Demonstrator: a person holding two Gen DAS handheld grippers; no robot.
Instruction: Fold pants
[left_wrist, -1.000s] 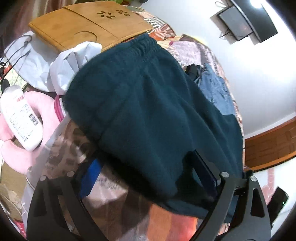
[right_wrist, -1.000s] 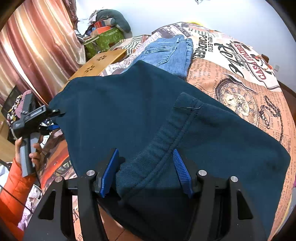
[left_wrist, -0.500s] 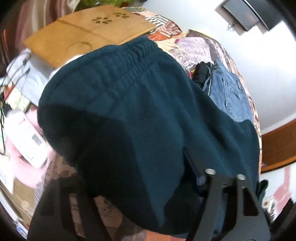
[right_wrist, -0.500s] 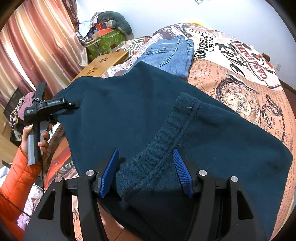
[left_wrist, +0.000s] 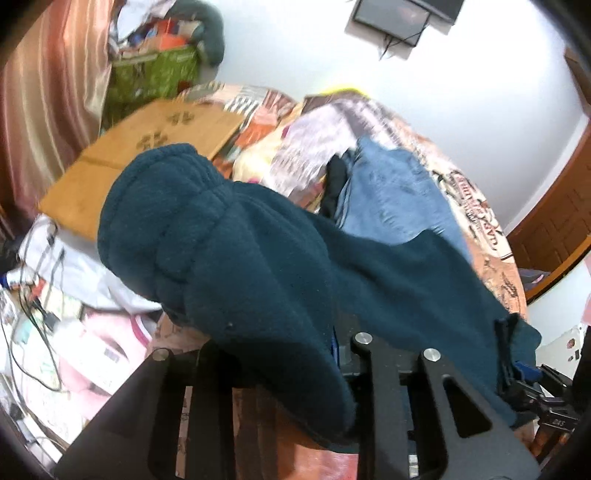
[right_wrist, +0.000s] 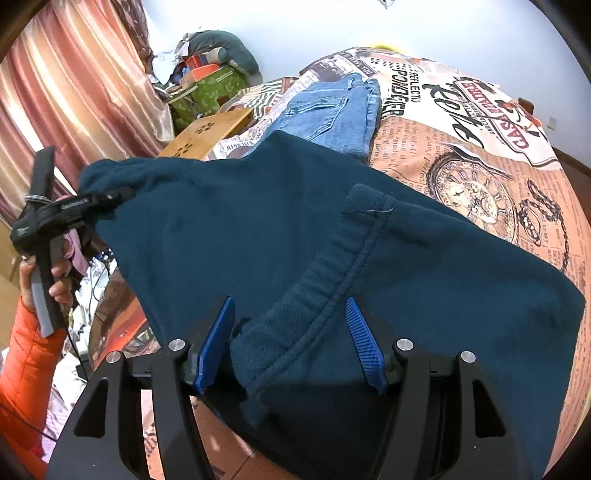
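Up off the bed (right_wrist: 480, 147), the dark teal pants (right_wrist: 295, 229) hang stretched between the two grippers, with their far edge draped over the printed bedspread. The right gripper (right_wrist: 291, 343) has the ribbed waistband (right_wrist: 332, 273) bunched between its blue pads (right_wrist: 214, 343), which press in on the cloth from both sides with a thick fold filling the space between them. The left gripper (right_wrist: 110, 197) is seen from the right wrist view off the left side of the bed, held in the person's left hand (right_wrist: 55, 273), its black tip buried in a gathered corner of the pants; the cloth pulls taut from that point. In the left wrist view the fabric (left_wrist: 240, 266) lies heaped over the fingers of the left gripper (left_wrist: 280, 354) and hides its pads, so their spacing cannot be read there, though the pants hang from it.

A pair of blue jeans (right_wrist: 332, 110) lies on the bed just beyond the pants, partly under their far edge. A wooden lap tray (right_wrist: 207, 134) sits at the left edge of the bed, near the striped curtain (right_wrist: 74, 92). An orange sleeve (right_wrist: 26, 369) covers the person's left arm.
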